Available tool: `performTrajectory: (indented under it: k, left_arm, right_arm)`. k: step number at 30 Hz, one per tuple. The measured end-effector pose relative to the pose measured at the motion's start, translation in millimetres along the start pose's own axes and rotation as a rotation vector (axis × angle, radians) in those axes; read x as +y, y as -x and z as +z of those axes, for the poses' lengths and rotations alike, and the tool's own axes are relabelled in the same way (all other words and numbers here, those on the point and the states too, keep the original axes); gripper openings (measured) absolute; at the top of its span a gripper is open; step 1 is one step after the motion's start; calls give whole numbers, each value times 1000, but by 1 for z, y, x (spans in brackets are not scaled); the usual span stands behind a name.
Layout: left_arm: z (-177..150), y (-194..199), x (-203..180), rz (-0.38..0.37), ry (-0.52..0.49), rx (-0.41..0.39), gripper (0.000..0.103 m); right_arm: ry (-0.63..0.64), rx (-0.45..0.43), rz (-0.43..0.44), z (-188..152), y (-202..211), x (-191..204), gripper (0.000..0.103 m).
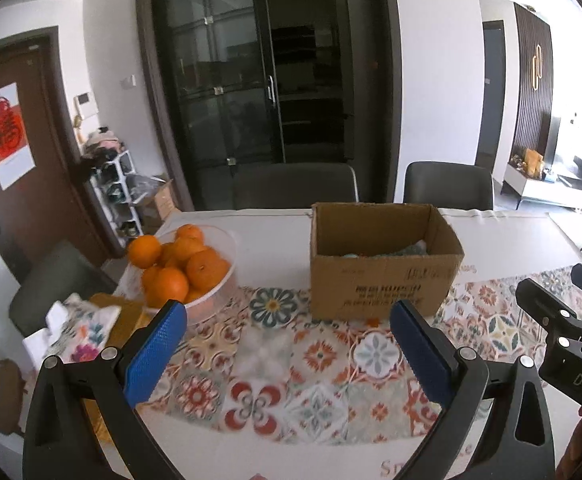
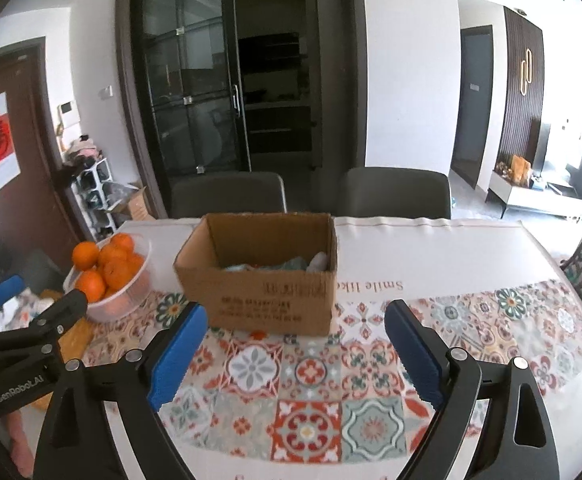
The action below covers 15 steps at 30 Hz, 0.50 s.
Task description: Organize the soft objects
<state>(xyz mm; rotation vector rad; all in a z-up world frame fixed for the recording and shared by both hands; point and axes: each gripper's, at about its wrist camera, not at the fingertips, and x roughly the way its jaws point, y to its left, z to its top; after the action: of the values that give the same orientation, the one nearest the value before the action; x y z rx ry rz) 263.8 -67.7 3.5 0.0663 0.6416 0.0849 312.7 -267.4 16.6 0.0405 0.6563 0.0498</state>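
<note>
An open cardboard box stands on the patterned tablecloth, also seen in the right wrist view. Soft teal and grey items lie inside it, partly hidden by its walls; they show in the left wrist view too. My left gripper is open and empty, above the cloth in front of the box. My right gripper is open and empty, just in front of the box. A small orange-red scrap lies at the box's near edge.
A clear bowl of oranges stands left of the box. A floral cloth and white packets lie at the table's left edge. Two grey chairs stand behind the table. The right gripper's body is close on the left gripper's right.
</note>
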Motion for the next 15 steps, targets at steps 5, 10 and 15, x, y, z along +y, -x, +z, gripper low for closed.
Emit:
performTrajectory:
  k: [5,10,15]
  left_arm:
    - [-21,38,2,23,-23,-50,103]
    - [-43,77,6,20,-47,-86,103]
    - [-61,109,12,-31,-61,-99,103]
  right_arm:
    - [10,0,4,-23,32,2,92]
    - [8,-12,-13,-47,69,5,92]
    - [-20,-36,-40,-67,108,8,92]
